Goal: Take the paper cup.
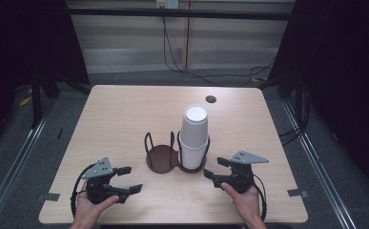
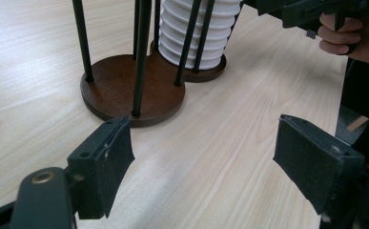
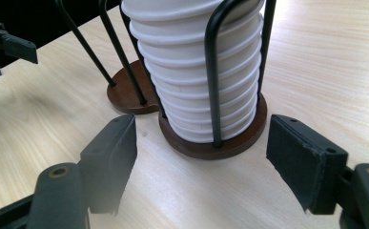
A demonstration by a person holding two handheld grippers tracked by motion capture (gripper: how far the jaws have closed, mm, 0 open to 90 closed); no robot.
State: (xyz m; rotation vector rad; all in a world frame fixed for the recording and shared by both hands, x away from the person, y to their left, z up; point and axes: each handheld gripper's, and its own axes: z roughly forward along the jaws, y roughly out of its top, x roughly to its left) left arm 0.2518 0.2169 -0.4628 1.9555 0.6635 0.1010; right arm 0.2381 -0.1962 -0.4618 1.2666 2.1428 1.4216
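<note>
A tall stack of white paper cups stands in the right ring of a two-place holder with black wire posts. The holder's left brown base is bare. My left gripper rests low at the front left, open, nothing between its pads. My right gripper sits at the front right, just short of the stack, also open. In the left gripper view, the gripper faces the bare base, the cups behind it. In the right gripper view, the gripper faces the cups closely.
The light wooden table has a dark round hole near its far edge. Black cables trail on the floor behind it, and dark curtains hang on both sides.
</note>
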